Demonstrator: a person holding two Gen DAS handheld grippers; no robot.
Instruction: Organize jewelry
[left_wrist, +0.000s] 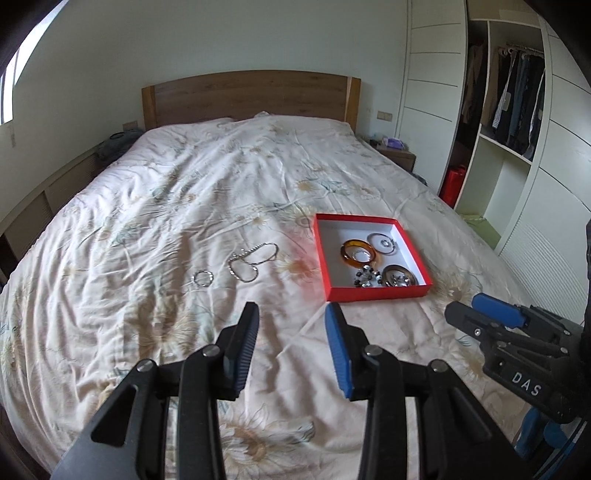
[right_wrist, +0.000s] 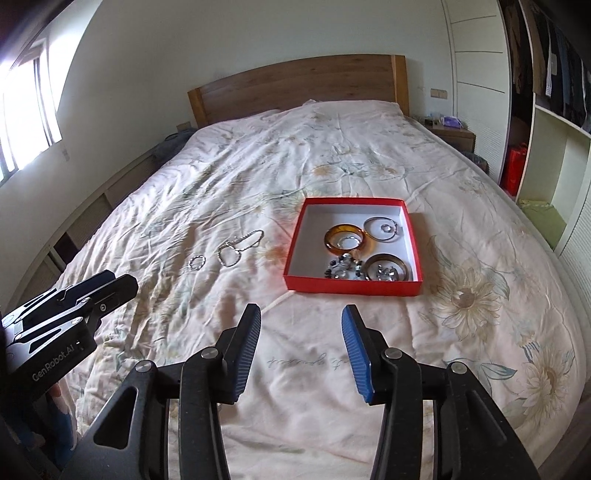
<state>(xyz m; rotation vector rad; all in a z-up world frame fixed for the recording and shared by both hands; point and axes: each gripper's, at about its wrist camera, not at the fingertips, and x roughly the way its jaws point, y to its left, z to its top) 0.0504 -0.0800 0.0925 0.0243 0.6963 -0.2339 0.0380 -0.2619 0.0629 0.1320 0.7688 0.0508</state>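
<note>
Both tongs apart and empty above the bed

Chains and a small ring lie loose left of the red box — thin links could sink into quilt folds, slipping the left gripper or right gripper.

Wrinkled cloth bedspread, matt wooden headboard, glossy amber bangle

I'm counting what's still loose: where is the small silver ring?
In both views the small silver ring lies on the bedspread, left of the chain bracelet and red box.
</note>
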